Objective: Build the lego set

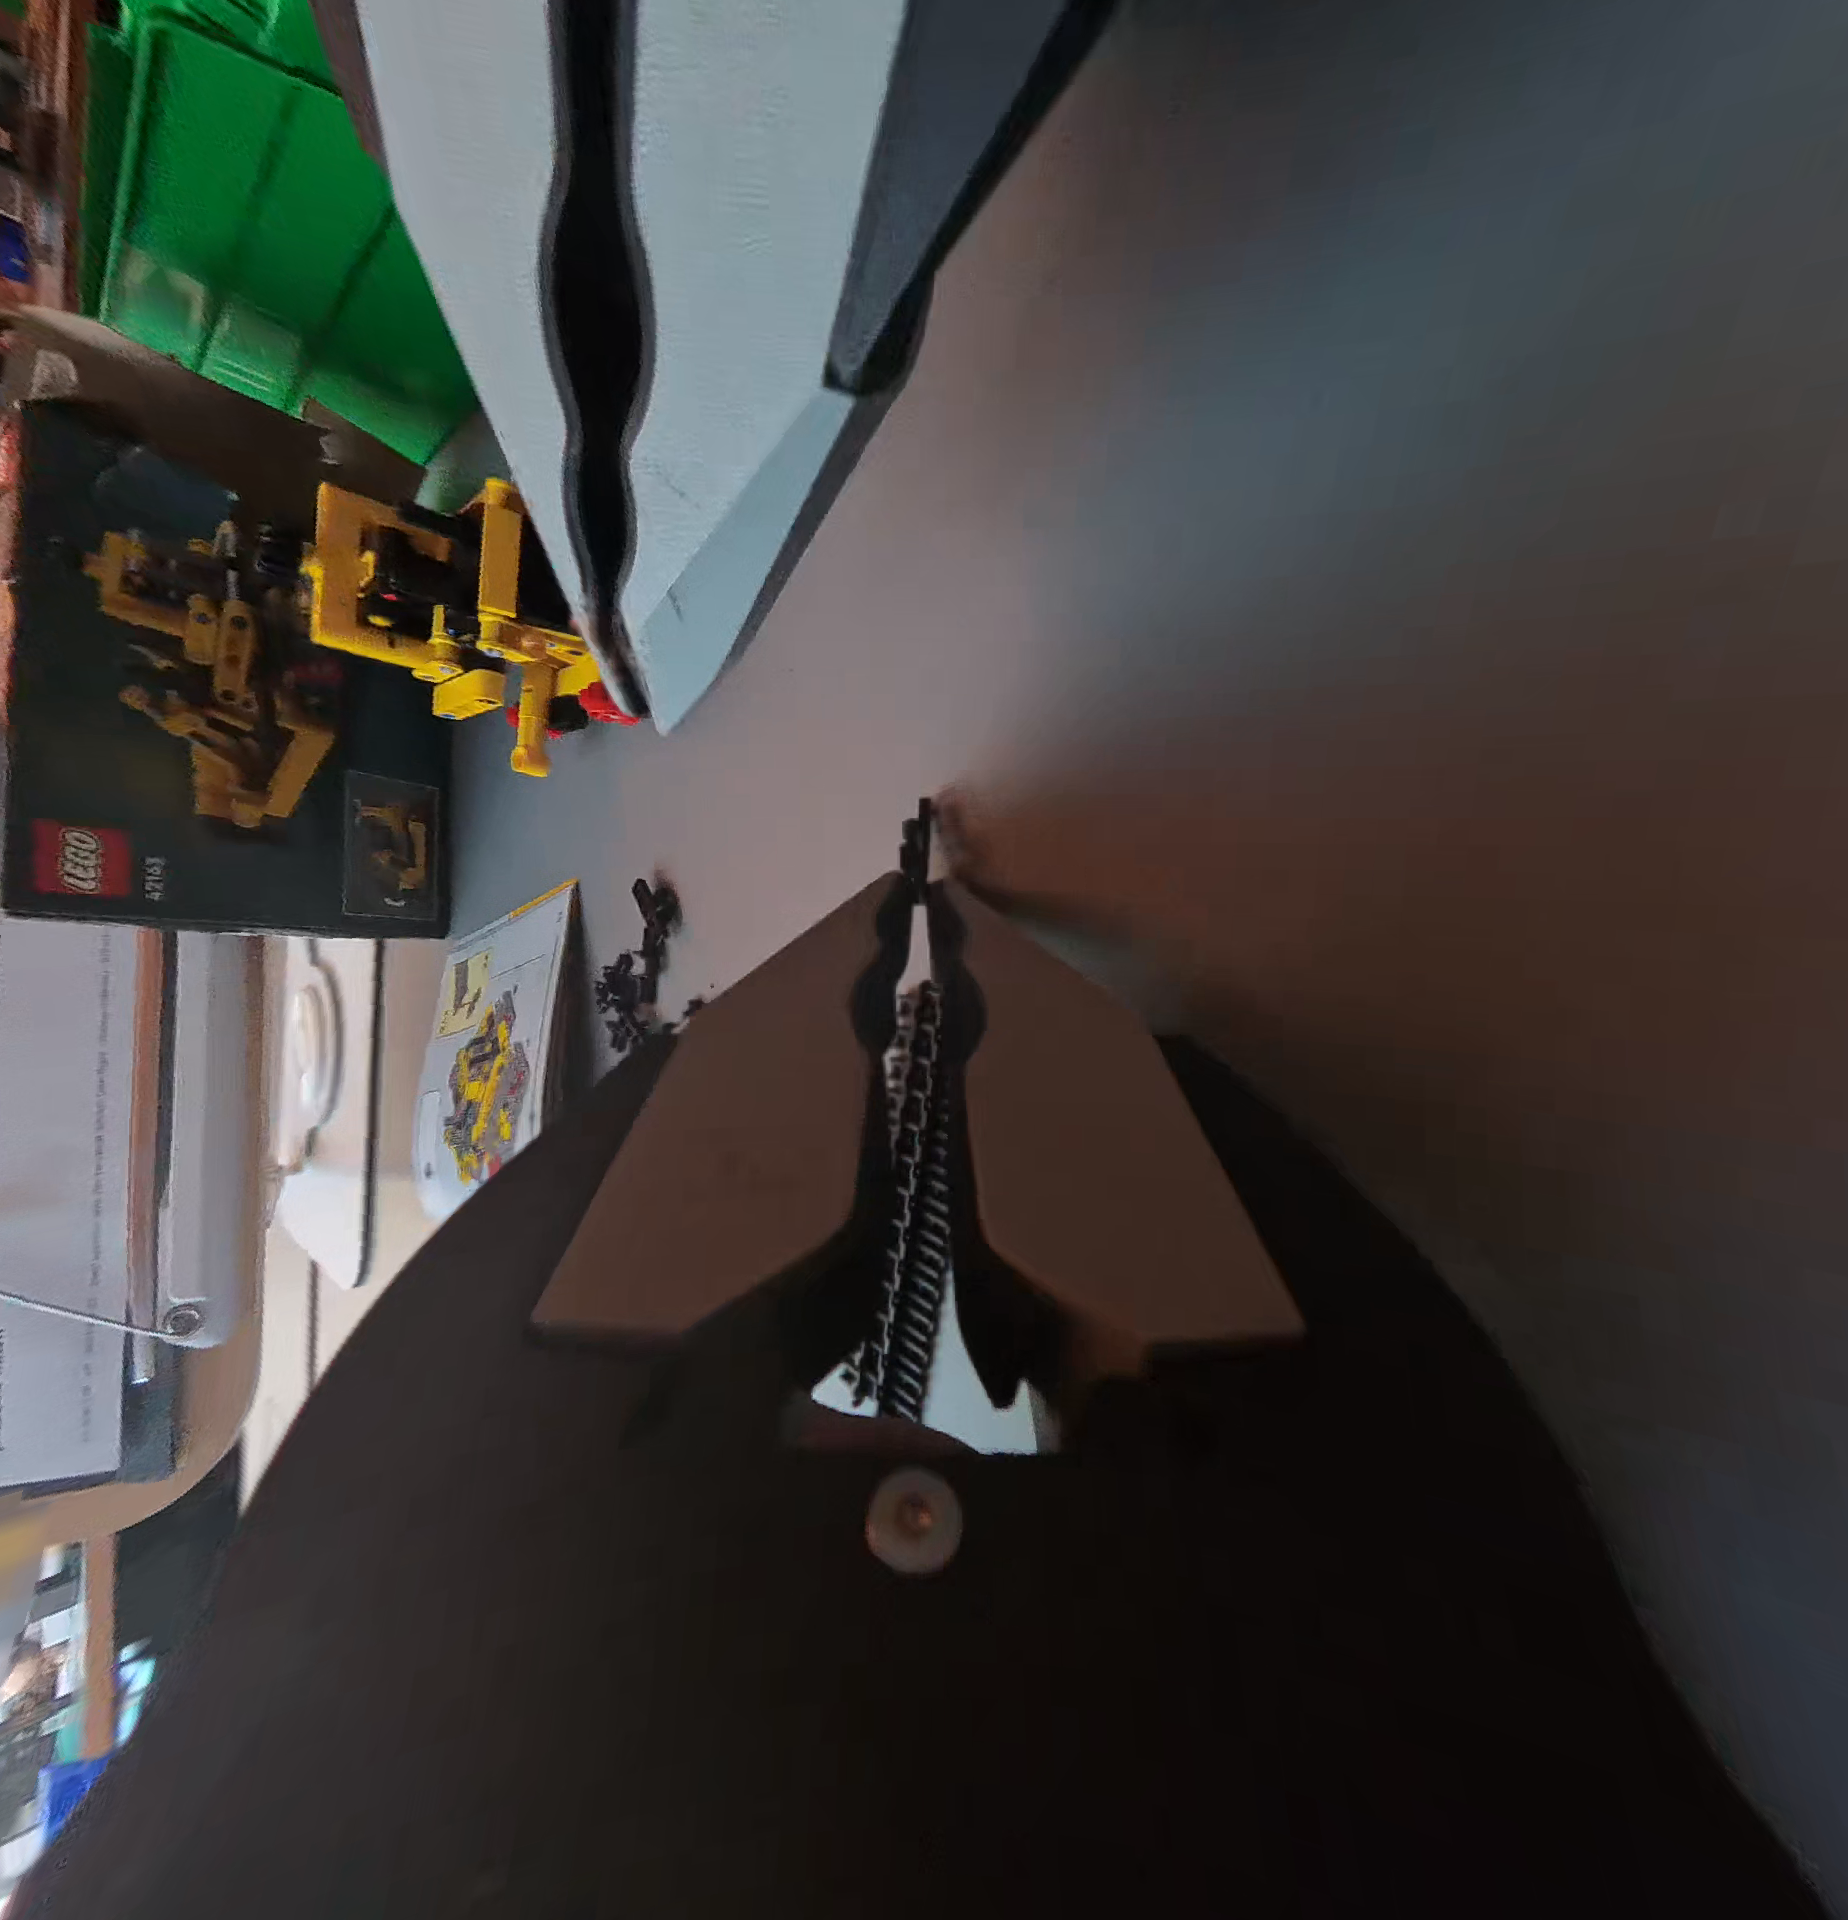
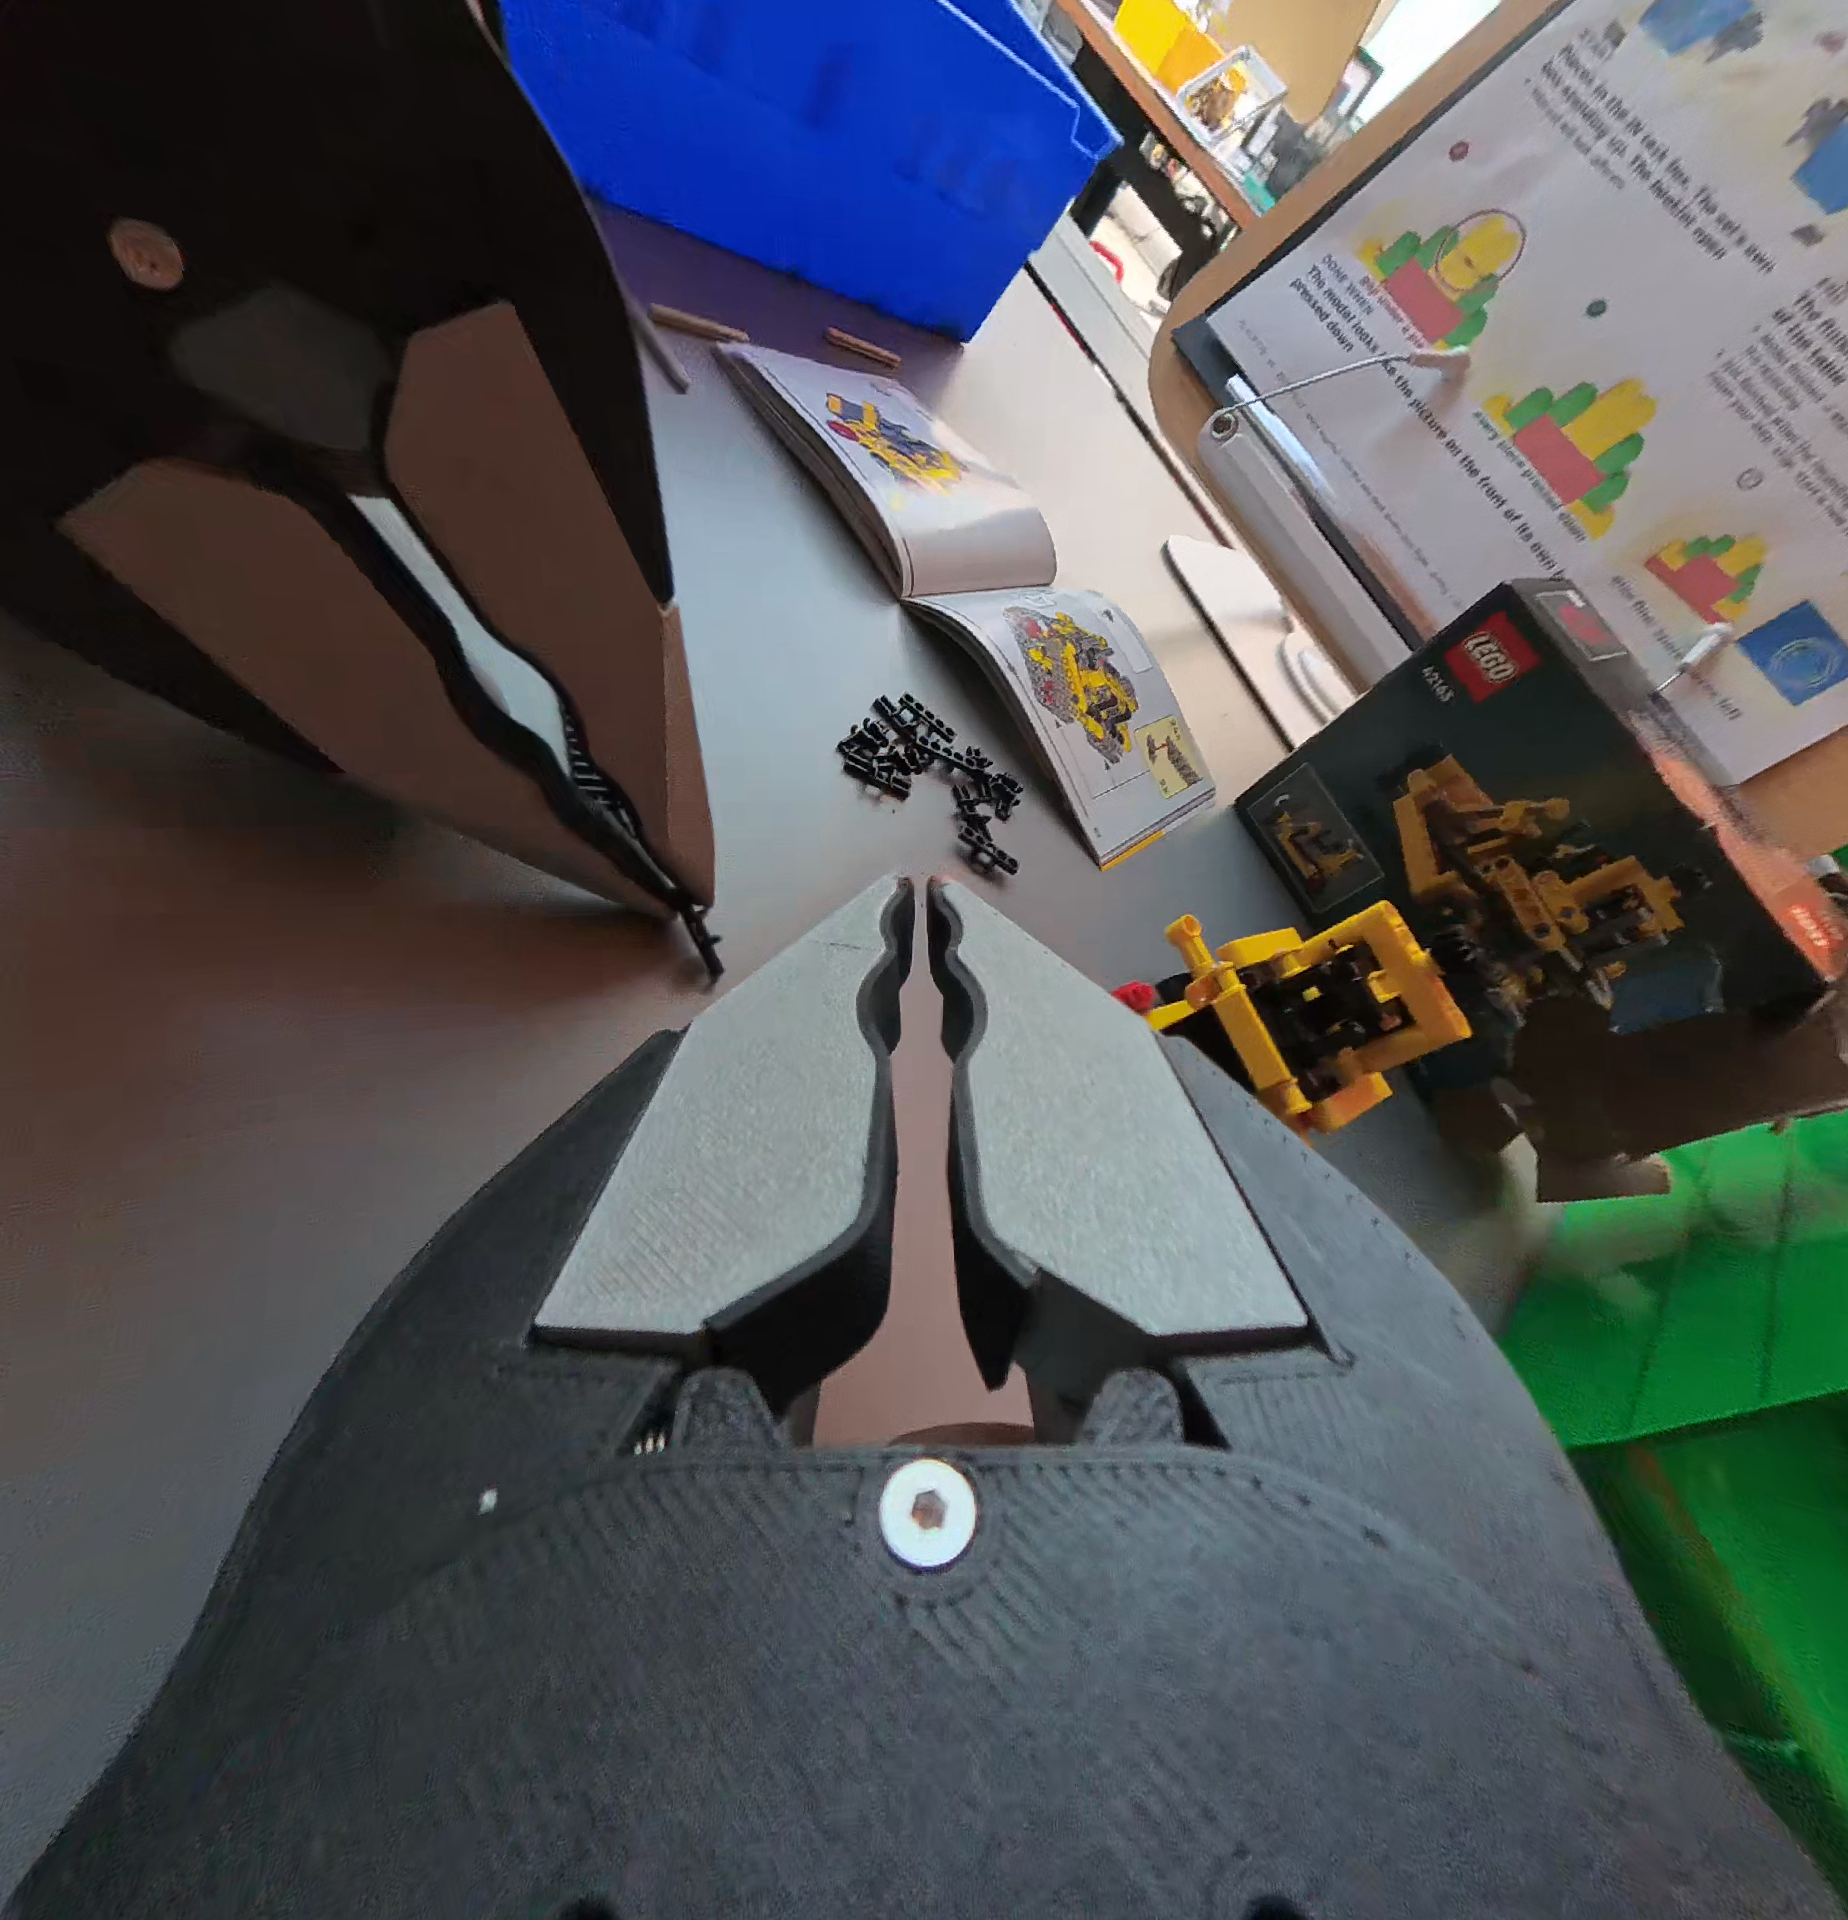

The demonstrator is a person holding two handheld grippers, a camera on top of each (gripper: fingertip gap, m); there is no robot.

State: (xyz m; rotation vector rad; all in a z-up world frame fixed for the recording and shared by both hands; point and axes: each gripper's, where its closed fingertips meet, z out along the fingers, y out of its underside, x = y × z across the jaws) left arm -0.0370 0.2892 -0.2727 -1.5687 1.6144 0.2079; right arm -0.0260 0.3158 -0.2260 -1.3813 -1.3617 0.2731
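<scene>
Track (image 1: 915, 1174), a black chain of links, is pinched in the left gripper (image 1: 922, 883), its tip touching the table (image 2: 276, 1039). Right gripper (image 2: 920, 883) is closed, empty. Loose links (image 2: 930, 764) lie near the manual (image 2: 1086, 707); yellow model (image 2: 1304, 1008) stands beside the box (image 2: 1522, 831).

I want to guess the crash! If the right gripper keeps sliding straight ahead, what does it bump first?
Probably the pile of loose black track links lying on the table, straight beyond the right gripper. The open instruction booklet lies farther right; depth is uncertain.
</scene>
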